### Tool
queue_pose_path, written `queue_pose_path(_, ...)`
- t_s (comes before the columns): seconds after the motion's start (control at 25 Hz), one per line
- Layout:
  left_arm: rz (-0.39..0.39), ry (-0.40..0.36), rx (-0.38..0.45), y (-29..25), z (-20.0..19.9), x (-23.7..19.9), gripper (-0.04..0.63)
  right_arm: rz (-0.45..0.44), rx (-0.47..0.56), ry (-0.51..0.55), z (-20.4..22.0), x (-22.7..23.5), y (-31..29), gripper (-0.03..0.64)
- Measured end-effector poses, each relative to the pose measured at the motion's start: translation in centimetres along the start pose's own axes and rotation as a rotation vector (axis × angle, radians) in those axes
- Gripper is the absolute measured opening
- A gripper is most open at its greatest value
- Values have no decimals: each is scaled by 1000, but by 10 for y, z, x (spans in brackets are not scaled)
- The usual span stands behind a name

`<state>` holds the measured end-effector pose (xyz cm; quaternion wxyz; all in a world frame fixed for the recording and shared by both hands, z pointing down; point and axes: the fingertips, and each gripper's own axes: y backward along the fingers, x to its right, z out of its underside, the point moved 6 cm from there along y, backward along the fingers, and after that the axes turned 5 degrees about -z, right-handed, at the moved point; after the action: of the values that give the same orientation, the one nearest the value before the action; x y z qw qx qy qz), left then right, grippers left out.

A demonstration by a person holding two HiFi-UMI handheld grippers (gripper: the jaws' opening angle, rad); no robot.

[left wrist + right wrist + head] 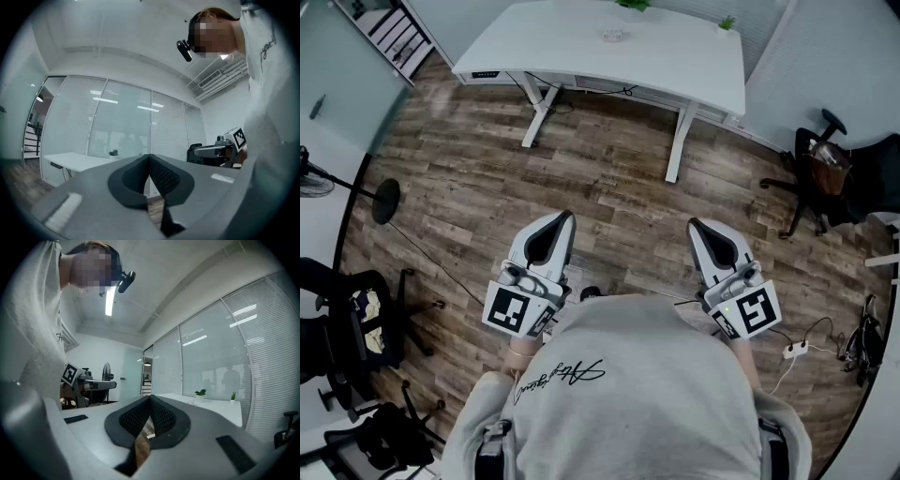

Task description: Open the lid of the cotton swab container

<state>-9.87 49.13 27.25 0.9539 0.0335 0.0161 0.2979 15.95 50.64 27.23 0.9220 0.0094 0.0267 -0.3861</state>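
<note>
A small clear container [614, 36], too far off to make out in detail, sits on the white desk [553, 47] at the top of the head view. Both grippers are held close to the person's body, over the wooden floor and well short of the desk. My left gripper [563, 218] is shut, with nothing between its dark pads [161, 176]. My right gripper [695, 226] is shut and empty too, its ribbed pads [161, 416] pressed together. Each gripper view looks upward at the ceiling, the glass walls and the person, and shows the other gripper at its side.
A black office chair [820, 178] stands at the right and another [337, 319] at the left. A fan stand's base [386, 200] rests on the floor to the left. A power strip with cables [795, 351] lies at the lower right. Small plants [633, 5] sit at the desk's far edge.
</note>
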Motion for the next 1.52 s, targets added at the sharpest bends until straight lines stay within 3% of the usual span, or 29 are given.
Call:
queue_pose_path(0.88,-1,27,-3,2,5,21,-2,16,-11,0,7,-6,9,5)
queue_pose_path(1.12,0,23,-5,-2,5,26,115,11,5,-36,9,-3,10,88)
queue_pose_path(1.4,-8,12,10,-2,4,28,269,29,12,-70,11,1,12,266)
queue_pose_path(1.52,-18,8,16,-4,3,28,318,37,18,-83,12,5,12,299)
